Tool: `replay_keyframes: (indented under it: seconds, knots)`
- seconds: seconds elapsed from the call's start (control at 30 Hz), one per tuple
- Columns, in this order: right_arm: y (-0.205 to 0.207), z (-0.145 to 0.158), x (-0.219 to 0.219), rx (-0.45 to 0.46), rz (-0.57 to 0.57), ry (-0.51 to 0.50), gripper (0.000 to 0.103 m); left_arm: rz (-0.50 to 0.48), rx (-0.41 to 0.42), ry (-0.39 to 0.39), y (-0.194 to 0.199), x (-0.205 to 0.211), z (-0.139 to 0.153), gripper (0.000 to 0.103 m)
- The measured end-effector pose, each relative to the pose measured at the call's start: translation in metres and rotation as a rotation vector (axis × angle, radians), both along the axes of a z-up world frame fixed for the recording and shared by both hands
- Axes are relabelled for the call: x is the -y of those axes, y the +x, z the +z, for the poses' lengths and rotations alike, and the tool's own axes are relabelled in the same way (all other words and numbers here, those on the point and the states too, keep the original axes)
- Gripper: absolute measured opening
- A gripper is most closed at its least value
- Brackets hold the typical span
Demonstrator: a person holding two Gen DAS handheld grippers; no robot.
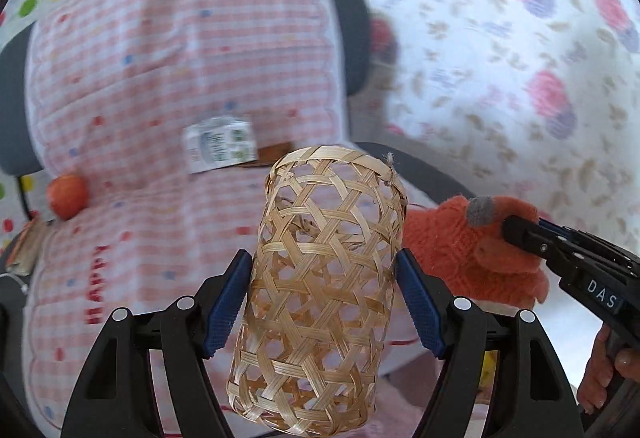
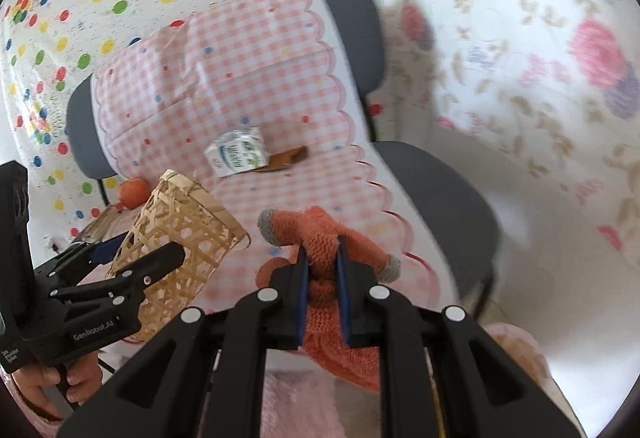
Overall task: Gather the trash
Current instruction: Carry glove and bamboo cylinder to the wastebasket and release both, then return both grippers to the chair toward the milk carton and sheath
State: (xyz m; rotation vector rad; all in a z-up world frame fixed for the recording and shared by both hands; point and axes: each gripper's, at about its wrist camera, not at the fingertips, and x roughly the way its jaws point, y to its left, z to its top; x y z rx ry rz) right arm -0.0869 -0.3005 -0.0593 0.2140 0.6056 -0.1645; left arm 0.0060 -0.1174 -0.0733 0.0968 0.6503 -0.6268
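A woven bamboo basket [image 1: 320,290] is clamped between the blue pads of the left gripper [image 1: 324,302], its open mouth pointing away toward 12 o'clock. An orange knitted glove [image 2: 324,270] is pinched between the nearly closed fingers of the right gripper [image 2: 323,278], at 3 o'clock from the basket and just beside it. A milk carton [image 2: 237,153] is seen lying at 12 o'clock on the pink checked cover [image 2: 256,77] of a chair [image 2: 436,189], with an orange fruit [image 1: 67,195] at 10 o'clock.
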Motion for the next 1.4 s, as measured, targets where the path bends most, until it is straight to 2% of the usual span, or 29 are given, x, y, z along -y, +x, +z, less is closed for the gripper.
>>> replay_keyframes:
  seconds: [0.17,0.33,0.53,0.77,0.87,0.97,1.0,1.07,1.13,1.17,1.4]
  knots:
    - [-0.040,0.006,0.024,0.004,-0.099,-0.031,0.012,-0.127,0.019,-0.011,-0.026,0.043,0.000,0.073]
    - [-0.079,0.002,0.054,-0.024,-0.216,-0.048,0.012,-0.240,-0.002,-0.021,-0.046,0.085,-0.005,0.073]
    - [-0.114,-0.022,0.082,-0.070,-0.311,-0.016,0.012,-0.335,-0.017,0.010,-0.068,0.123,-0.020,0.074]
    - [-0.130,-0.050,0.109,-0.105,-0.377,0.041,0.012,-0.430,-0.060,0.054,-0.088,0.171,-0.049,0.075]
    - [-0.132,-0.056,0.119,-0.108,-0.389,0.052,0.013,-0.454,-0.065,0.074,-0.093,0.188,-0.055,0.076]
    - [-0.134,-0.063,0.130,-0.110,-0.404,0.082,0.014,-0.463,-0.066,0.083,-0.093,0.201,-0.058,0.088]
    - [-0.133,-0.065,0.133,-0.110,-0.408,0.094,0.016,-0.465,-0.067,0.082,-0.093,0.203,-0.058,0.088]
    - [-0.133,-0.067,0.137,-0.108,-0.415,0.105,0.025,-0.456,-0.067,0.088,-0.091,0.204,-0.058,0.088]
    - [-0.134,-0.066,0.138,-0.102,-0.424,0.102,0.043,-0.443,-0.069,0.089,-0.088,0.201,-0.058,0.088]
    - [-0.134,-0.064,0.136,-0.093,-0.421,0.096,0.045,-0.431,-0.075,0.087,-0.085,0.197,-0.058,0.088]
    - [-0.132,-0.050,0.129,-0.064,-0.411,0.070,0.045,-0.341,-0.060,0.079,-0.070,0.168,-0.053,0.088]
